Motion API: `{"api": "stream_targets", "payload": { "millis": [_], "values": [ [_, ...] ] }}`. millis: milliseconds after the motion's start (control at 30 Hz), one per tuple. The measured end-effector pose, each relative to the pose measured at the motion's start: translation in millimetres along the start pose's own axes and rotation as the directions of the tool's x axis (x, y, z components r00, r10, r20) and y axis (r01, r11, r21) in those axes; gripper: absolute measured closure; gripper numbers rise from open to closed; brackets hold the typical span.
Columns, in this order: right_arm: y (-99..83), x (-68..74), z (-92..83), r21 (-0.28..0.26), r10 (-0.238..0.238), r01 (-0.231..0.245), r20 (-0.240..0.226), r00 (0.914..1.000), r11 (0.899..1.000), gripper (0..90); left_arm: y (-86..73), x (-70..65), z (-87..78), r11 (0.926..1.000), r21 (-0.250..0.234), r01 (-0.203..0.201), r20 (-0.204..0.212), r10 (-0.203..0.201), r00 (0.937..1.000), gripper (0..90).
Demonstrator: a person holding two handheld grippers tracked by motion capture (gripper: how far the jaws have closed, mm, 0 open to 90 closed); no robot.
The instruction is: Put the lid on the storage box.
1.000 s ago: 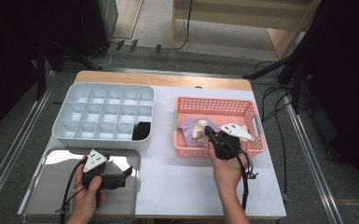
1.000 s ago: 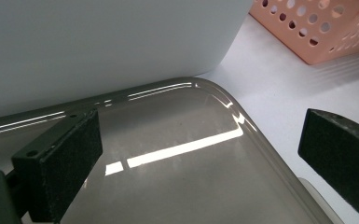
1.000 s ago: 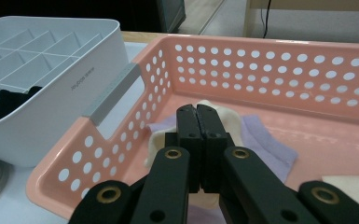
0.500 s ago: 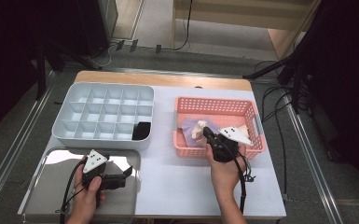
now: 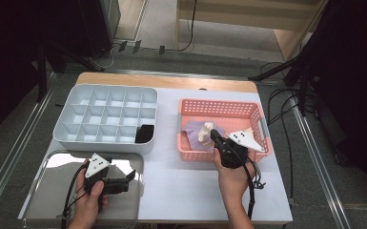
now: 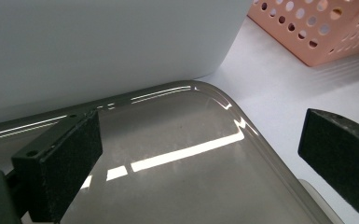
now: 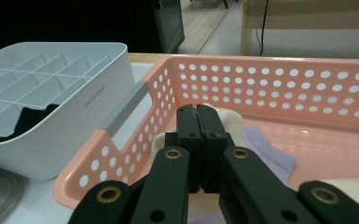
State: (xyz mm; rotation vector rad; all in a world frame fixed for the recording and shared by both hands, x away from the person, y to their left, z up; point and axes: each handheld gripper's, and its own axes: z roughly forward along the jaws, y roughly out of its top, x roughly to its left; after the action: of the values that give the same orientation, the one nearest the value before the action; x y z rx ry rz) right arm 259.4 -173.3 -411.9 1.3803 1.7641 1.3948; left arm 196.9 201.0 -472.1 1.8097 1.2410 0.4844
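Right tool (image 7: 199, 140) is sitting jaws-together over the cream cloth (image 7: 228, 122) in the basket (image 5: 221, 109), probably pinching it; left tool (image 5: 128, 179) is idling wide open, empty, over the tray (image 6: 177, 186).

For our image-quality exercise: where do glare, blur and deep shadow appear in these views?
Left gripper view: bright glare streaks on the metal tray, near jaws soft. High view: the tray mirrors light; surroundings dark. Right gripper view: background beyond the pink basket blurred.
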Motion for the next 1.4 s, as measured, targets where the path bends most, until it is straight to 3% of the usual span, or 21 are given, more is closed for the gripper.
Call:
{"api": "stream_targets", "payload": {
  "millis": [367,867,1100,1400],
  "values": [
    [8.9,5.3,-16.8,-0.027,0.005,-0.006,-0.024,0.9997,1.000,90.0,-0.5,-0.8,-1.0,0.9999,-0.014,0.003,-0.005,-0.003,1.0000,0.1],
    [6.4,26.1,-44.9,-0.041,-0.007,0.004,-0.090,0.9959,0.999,90.0,-0.7,-0.1,-1.5,0.9997,-0.022,0.010,-0.008,-0.010,0.9999,0.1],
    [-6.5,36.0,-61.9,-0.054,-0.012,0.005,-0.119,0.9929,0.999,90.0,-0.3,2.7,-2.4,0.9996,-0.015,0.024,0.022,-0.023,0.9995,0.1],
    [-28.3,42.8,-75.4,-0.055,-0.007,-0.002,-0.150,0.9887,0.998,90.0,-0.4,2.4,-2.7,0.9996,-0.015,0.023,0.023,-0.023,0.9995,0.1]
  ]
}}
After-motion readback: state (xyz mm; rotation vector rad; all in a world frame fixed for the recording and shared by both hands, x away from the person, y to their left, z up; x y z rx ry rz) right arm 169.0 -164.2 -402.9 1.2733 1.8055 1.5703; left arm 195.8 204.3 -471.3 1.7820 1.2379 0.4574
